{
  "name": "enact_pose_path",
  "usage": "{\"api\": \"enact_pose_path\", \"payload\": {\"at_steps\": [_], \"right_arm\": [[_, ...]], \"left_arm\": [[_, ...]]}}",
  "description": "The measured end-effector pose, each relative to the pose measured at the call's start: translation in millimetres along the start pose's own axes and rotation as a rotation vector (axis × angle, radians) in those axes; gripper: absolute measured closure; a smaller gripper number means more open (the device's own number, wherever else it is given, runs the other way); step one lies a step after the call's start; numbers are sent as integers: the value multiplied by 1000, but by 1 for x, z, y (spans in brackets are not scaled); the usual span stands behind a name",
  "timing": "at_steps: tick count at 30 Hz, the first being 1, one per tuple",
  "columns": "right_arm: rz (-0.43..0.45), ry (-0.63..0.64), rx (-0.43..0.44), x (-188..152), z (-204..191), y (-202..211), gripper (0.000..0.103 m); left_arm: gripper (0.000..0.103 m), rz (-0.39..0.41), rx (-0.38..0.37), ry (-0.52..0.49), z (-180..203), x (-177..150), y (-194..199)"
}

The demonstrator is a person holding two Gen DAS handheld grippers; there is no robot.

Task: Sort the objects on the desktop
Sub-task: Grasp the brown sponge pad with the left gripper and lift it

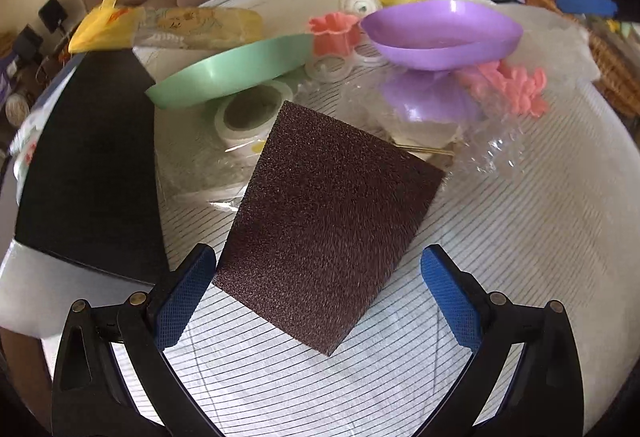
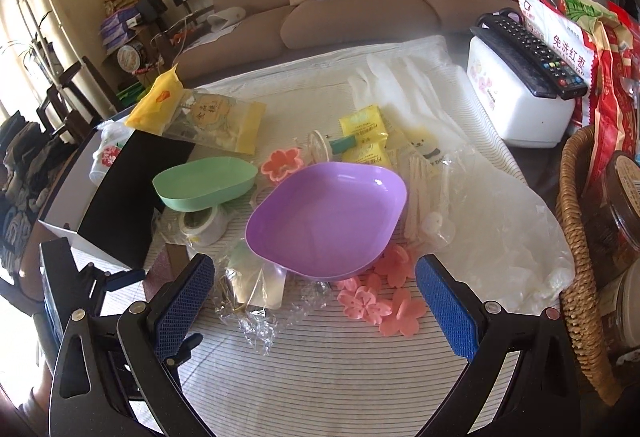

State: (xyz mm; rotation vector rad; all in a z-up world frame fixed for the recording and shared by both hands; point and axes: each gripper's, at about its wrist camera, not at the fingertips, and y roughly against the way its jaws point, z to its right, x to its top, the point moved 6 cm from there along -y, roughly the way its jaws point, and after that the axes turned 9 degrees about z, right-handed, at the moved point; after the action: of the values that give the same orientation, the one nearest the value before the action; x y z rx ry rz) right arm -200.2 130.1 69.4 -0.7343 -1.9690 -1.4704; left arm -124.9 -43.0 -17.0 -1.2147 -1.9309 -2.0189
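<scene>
My left claw (image 1: 316, 301) is spread wide, empty, and between its blue pads (image 1: 184, 301) lies a brown sponge (image 1: 328, 225) flat on the striped cloth (image 1: 520, 277). Only the left camera shows its full face; from the right camera I see just a sliver of it (image 2: 160, 269) past my left claw's finger. The sponge is a rectangle, its long axis running from near-right up toward far-left, one corner pointing back at me between the fingers, neither pad touching it.

My right claw (image 2: 314, 301) is also wide open and holds nothing. Its view gives what the left one lacks: the sofa (image 2: 340, 9), a remote (image 2: 528, 53) lying on a white box (image 2: 520, 105), and a wicker basket (image 2: 576, 237) at the right edge.

I count two dishes: one purple (image 2: 326, 215), one green (image 2: 204, 183), the green propped on one roll of tape (image 2: 202, 225). Pink flower pieces (image 2: 380, 301) lie in a cluster just in front of the purple dish, with one more flower (image 2: 280, 165) behind it; I cannot count the cluster exactly. One black box (image 1: 92, 173) sits left of the sponge.
</scene>
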Motion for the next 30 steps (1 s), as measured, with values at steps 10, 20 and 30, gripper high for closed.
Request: {"api": "enact_pose_path", "payload": {"at_steps": [10, 20, 30], "right_arm": [[-13, -19, 23, 0, -5, -3, 0], [-12, -26, 48, 1, -17, -3, 0], [22, -80, 44, 9, 0, 8, 0]], "left_arm": [[35, 10, -154, 253, -27, 3, 21], [37, 50, -181, 232, -29, 11, 51], [17, 15, -65, -32, 13, 1, 14]]}}
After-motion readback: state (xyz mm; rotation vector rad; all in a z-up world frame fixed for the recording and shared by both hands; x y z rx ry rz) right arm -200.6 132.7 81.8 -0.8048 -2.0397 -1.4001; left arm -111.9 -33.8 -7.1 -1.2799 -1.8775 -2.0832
